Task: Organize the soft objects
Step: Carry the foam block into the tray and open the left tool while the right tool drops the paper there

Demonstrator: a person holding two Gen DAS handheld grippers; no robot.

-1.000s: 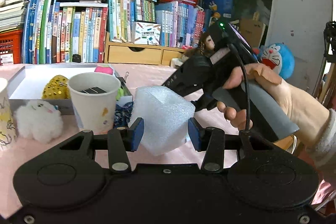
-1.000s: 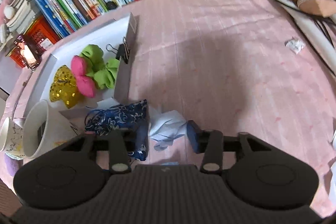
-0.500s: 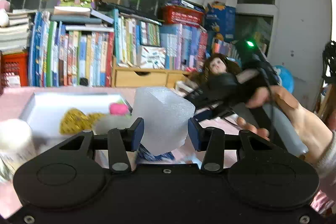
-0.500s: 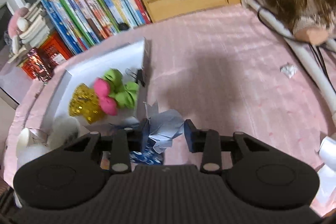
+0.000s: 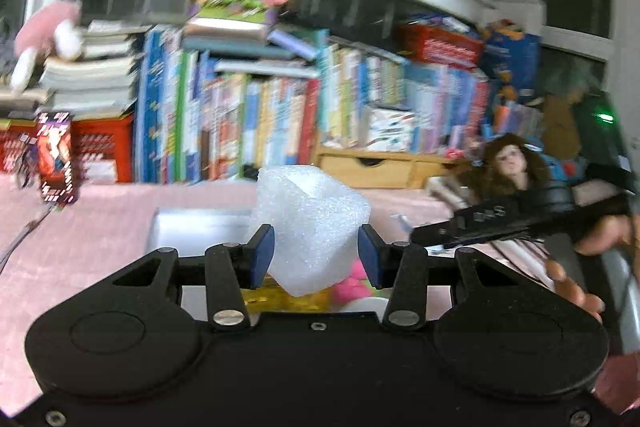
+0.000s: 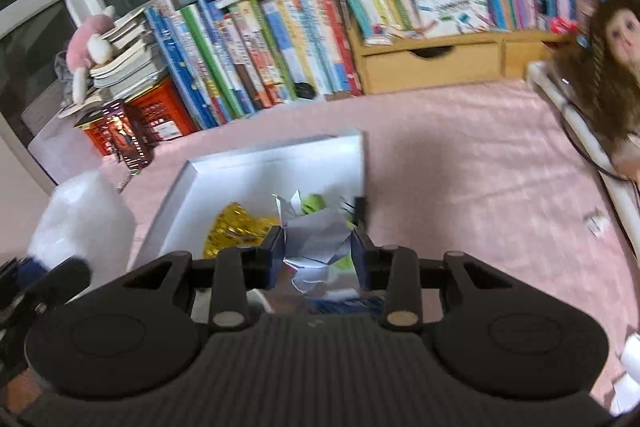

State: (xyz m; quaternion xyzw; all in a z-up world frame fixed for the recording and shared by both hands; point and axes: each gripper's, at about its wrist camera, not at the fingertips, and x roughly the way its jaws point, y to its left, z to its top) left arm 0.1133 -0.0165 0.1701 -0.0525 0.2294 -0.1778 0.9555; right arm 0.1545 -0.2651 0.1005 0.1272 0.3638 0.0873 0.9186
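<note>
Above the white box (image 6: pixel 224 183) on the pink desk (image 6: pixel 460 187), both claws were up in the air and both were loaded. Left claw (image 5: pixel 316 257): its blue pads pinched a white foam block (image 5: pixel 310 227), one pad on each flank, the block held clear of the desk and poking forward past the fingertips. The same block showed at the left edge of the right wrist view, beside the box's left wall. Right claw (image 6: pixel 318 255): jaws narrowed on a crumpled piece of pale blue-white paper (image 6: pixel 316 239), pads pressing it from either side, the bundle hanging over the near end of the box.

Down inside the box lay a gold sequinned piece (image 6: pixel 236 233), a green soft item (image 6: pixel 314 203) partly hidden by the paper, and, from the left wrist view, a pink soft item (image 5: pixel 352 287) just under the foam. A black binder clip (image 6: pixel 358 209) sat on the box's right wall. A blue patterned pouch (image 6: pixel 344 305) peeked out beneath the right claw, just outside the box.

Behind it all stood a row of books (image 6: pixel 280 39), a wooden drawer unit (image 6: pixel 432 65) and a red crate (image 6: pixel 160 115); a long-haired doll (image 6: pixel 612 67) lay at the right edge of the desk. A person's hand (image 5: pixel 588 267) gripped the right tool's handle in the left wrist view. Both pictures were blurred.
</note>
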